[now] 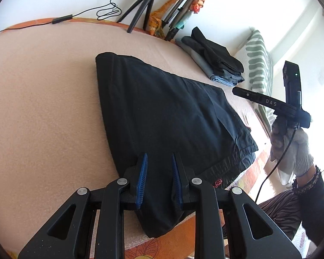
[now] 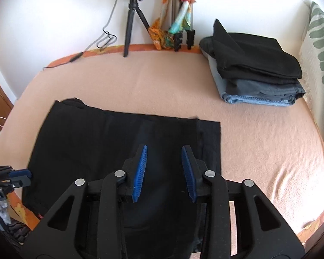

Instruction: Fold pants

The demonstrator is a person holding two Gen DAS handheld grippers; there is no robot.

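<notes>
1. Left wrist view: the letters "DAS" read in white along the body of the right gripper, which a gloved hand held up over the right side of the bed; from here its jaw state could not be told.
2. In the same view the black pants lay folded into a flat block on the peach blanket, the waistband at the near right edge of the bed with a small red mark beside it. One dark corner hung over the near edge onto the orange patterned sheet.
3. The left gripper hovered over the near edge of the pants, blue pads spread apart with nothing between them.
4. Wide bare blanket lay to the left and beyond the pants.
5. Right wrist view: no readable writing showed. The right gripper stood released above the pants, its pads apart.
6. The pants sat near-left on the blanket, far edge straight, right edge a clean fold.
7. Bare blanket stretched to the right and behind, up to a stack of folded clothes at the far right and a tripod against the wall.
</notes>
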